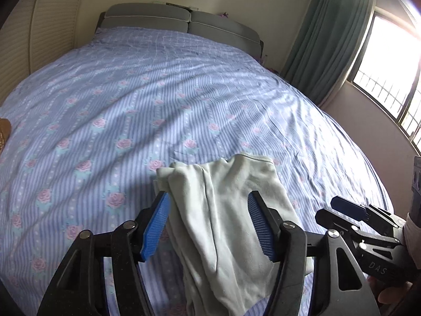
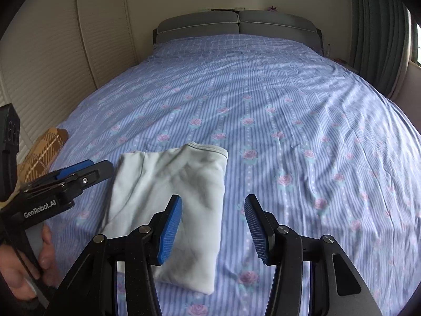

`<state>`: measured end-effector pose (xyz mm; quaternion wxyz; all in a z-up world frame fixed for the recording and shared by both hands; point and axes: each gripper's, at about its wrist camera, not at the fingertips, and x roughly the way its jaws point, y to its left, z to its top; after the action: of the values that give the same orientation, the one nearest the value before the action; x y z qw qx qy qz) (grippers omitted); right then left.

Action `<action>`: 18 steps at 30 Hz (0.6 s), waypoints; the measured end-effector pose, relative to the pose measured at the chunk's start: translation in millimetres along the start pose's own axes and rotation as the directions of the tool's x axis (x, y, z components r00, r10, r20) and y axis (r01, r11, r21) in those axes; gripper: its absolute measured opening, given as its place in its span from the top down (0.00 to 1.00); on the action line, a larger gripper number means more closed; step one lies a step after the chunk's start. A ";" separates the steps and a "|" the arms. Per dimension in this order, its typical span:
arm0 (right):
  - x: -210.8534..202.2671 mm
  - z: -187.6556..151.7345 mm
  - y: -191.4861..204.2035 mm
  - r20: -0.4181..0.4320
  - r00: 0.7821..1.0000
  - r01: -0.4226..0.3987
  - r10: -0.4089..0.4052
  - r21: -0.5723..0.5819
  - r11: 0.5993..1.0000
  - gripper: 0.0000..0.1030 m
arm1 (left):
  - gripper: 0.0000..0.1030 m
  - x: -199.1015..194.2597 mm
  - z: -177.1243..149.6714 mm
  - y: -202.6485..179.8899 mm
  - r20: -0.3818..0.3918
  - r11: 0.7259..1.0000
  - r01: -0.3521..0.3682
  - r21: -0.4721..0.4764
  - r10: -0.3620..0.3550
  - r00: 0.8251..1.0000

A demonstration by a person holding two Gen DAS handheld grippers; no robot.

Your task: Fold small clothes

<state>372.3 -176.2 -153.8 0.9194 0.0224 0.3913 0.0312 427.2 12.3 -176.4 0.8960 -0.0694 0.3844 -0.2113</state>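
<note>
A pale folded garment point(image 2: 173, 205) lies flat on the floral bedsheet point(image 2: 289, 131) near the foot of the bed. The right gripper point(image 2: 213, 226) hovers over its edge, fingers spread, gripping nothing. The left gripper point(image 1: 209, 226) is likewise spread above the cloth. Only the right view shows the brown plaid item point(image 2: 43, 155) clearly; only the left shows the window point(image 1: 389, 79)

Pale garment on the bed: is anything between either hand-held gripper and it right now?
Nothing visible is. The pale garment lies folded on the bedspread, with the left hand-held gripper open directly over it and the right hand-held gripper open at its right edge. The brown plaid item lies off to the left, clear of both.
</note>
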 end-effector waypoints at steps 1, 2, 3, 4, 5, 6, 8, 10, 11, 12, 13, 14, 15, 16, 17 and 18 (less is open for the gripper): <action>1.1 -6.1 -1.2 -0.002 1.000 0.000 -0.001 -0.007 1.000 0.51 | 0.56 7.2 -1.6 -1.1 -0.013 1.000 0.007 0.001 -0.007 1.000; 2.7 -11.7 -1.5 -0.007 1.000 -0.002 0.002 -0.015 1.000 0.51 | 0.58 13.8 -3.4 -1.1 -0.024 1.000 0.006 -0.001 -0.006 1.000; 4.4 -16.8 -2.9 -0.012 1.000 -0.007 0.007 -0.020 1.000 0.51 | 0.61 20.3 -4.8 -0.7 -0.035 1.000 -0.004 -0.003 0.003 0.999; 6.2 -21.4 -4.0 -0.018 1.000 -0.013 0.013 -0.021 1.000 0.51 | 0.65 25.6 -6.1 0.0 -0.044 1.000 -0.016 -0.004 0.016 0.999; 8.5 -24.9 -5.0 -0.022 1.000 -0.022 0.021 -0.019 1.000 0.50 | 0.67 29.8 -7.1 1.0 -0.049 1.000 -0.029 -0.006 0.029 0.998; 9.8 -28.7 -6.0 -0.024 0.999 -0.032 0.032 -0.014 0.999 0.50 | 0.67 32.7 -7.7 2.3 -0.050 0.999 -0.043 -0.011 0.042 0.998; 12.5 -34.9 -8.6 -0.031 0.998 -0.048 0.048 0.004 0.999 0.50 | 0.67 34.4 -7.5 6.4 -0.045 0.997 -0.076 -0.028 0.074 0.996; 15.8 -39.7 -9.7 -0.042 0.997 -0.066 0.066 0.011 0.998 0.51 | 0.67 29.2 -5.7 10.2 -0.017 0.995 -0.083 -0.048 0.082 0.996; 16.7 -42.7 -10.2 -0.046 0.997 -0.069 0.069 0.008 0.998 0.50 | 0.67 26.4 -4.7 12.4 -0.003 0.994 -0.092 -0.056 0.092 0.996; 17.9 -43.9 -10.1 -0.047 0.996 -0.069 0.069 0.004 0.998 0.50 | 0.67 23.9 -3.8 14.1 0.011 0.992 -0.105 -0.065 0.106 0.994; 19.3 -44.6 -10.0 -0.049 0.996 -0.070 0.070 0.000 0.998 0.50 | 0.67 22.7 -3.6 16.7 0.019 0.991 -0.111 -0.076 0.113 0.993; 19.7 -45.5 -10.7 -0.049 0.996 -0.072 0.072 -0.003 0.997 0.50 | 0.67 25.0 -2.7 19.5 0.013 0.991 -0.107 -0.085 0.109 0.994; 20.2 -45.8 -12.1 -0.047 0.996 -0.075 0.074 -0.001 0.997 0.50 | 0.67 29.2 -2.3 21.0 0.000 0.991 -0.093 -0.092 0.094 0.996; 20.3 -46.1 -13.9 -0.044 0.996 -0.078 0.078 0.004 0.997 0.50 | 0.67 33.2 -2.7 21.4 -0.008 0.993 -0.075 -0.095 0.074 0.997; 20.7 -46.1 -15.7 -0.041 0.996 -0.079 0.079 0.008 0.997 0.50 | 0.67 36.2 -2.8 20.5 -0.010 0.994 -0.061 -0.093 0.061 0.998; 21.1 -46.5 -17.5 -0.040 0.996 -0.076 0.076 0.011 0.997 0.50 | 0.68 38.6 -2.8 18.9 -0.012 0.994 -0.056 -0.089 0.055 0.998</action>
<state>354.0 -191.2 -202.2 0.9094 0.0410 0.4088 0.0647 455.1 12.8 -209.2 0.8955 -0.0977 0.3998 -0.1692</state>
